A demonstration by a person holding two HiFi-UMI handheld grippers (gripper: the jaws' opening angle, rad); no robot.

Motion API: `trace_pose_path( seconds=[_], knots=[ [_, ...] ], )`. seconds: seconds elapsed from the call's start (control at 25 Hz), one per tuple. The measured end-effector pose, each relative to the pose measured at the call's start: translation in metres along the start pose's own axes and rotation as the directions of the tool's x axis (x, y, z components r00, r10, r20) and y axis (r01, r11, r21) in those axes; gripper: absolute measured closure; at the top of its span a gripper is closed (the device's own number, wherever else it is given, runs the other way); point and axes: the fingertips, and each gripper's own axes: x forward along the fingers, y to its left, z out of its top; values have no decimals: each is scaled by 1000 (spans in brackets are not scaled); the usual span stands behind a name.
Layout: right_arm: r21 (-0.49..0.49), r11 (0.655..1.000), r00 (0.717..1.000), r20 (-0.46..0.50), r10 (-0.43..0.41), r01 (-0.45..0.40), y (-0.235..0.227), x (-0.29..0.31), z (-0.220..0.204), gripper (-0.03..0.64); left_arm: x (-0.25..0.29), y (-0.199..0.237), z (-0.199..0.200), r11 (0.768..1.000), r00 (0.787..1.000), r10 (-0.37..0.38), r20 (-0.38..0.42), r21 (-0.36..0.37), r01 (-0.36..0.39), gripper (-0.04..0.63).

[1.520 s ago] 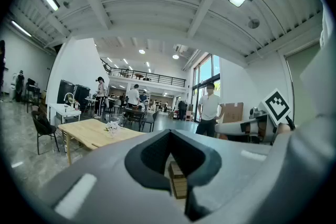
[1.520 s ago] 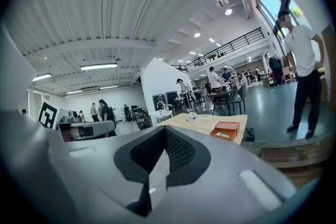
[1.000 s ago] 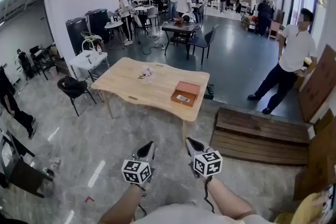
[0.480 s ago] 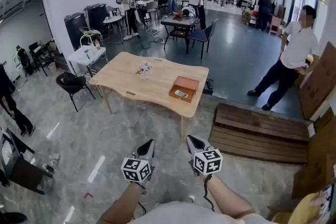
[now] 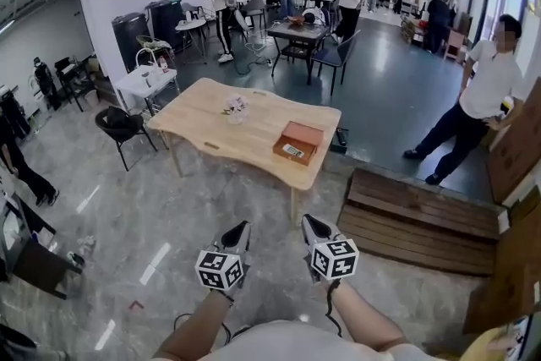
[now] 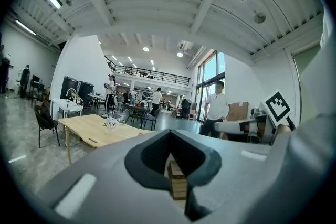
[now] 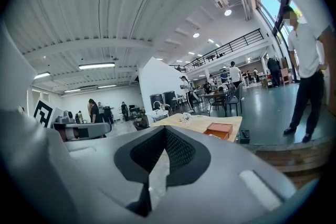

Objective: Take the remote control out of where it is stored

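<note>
Floor: a stretch of grey stone floor [image 5: 169, 216] lies between the person and the table, so the step in hand looks like the approach.
Table: the pale wooden table [image 5: 245, 127] sits well ahead with its near long edge free. Squaring up to that edge should put both arms within reach of what is on it.
Platform: a dark plank platform [image 5: 414, 216] lies just off the table's near right corner. Best to step round it, not onto it.
Bystander: a person [image 5: 478, 97] stands beyond the table's right end, well apart from it and clear of the path.
Chair: a black chair [image 5: 122, 124] stands at the table's left end, out of the way.
Box: an orange-brown box [image 5: 297, 143] lies flat on the table close to its near right edge, apparently closed.
Remote control: none shows anywhere. My guess is that it sits inside the box, so one arm would steady the box while the other opens it.
Flowers: a small bunch [image 5: 236, 106] sits mid-table, well apart from the box.
Left gripper: the left gripper [image 5: 237, 234] hangs low over the floor, far short of the table, jaws together and empty.
Right gripper: the right gripper [image 5: 311, 226], beside it, also has its jaws closed on nothing. Both need to spread before reaching the table.
</note>
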Motion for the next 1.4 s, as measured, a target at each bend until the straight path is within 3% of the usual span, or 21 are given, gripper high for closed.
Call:
trace_pose_path(
  seconds=[0.64, 1.08, 1.4],
  knots=[
    [11, 998, 998, -23, 62, -62, -39, -13, -13, 589, 10, -39, -21, 997, 997, 81, -8, -15, -81, 595],
    [-5, 999, 999, -17, 45, -45, -57, 4, -11, 589, 37, -26, -20, 998, 999, 54, -2, -19, -54, 595],
    [-25, 999, 1000, -9, 24, -25, -64, 54, 6, 589, 69, 22, -5, 999, 999, 43, -1, -16, -43, 595]
  ],
)
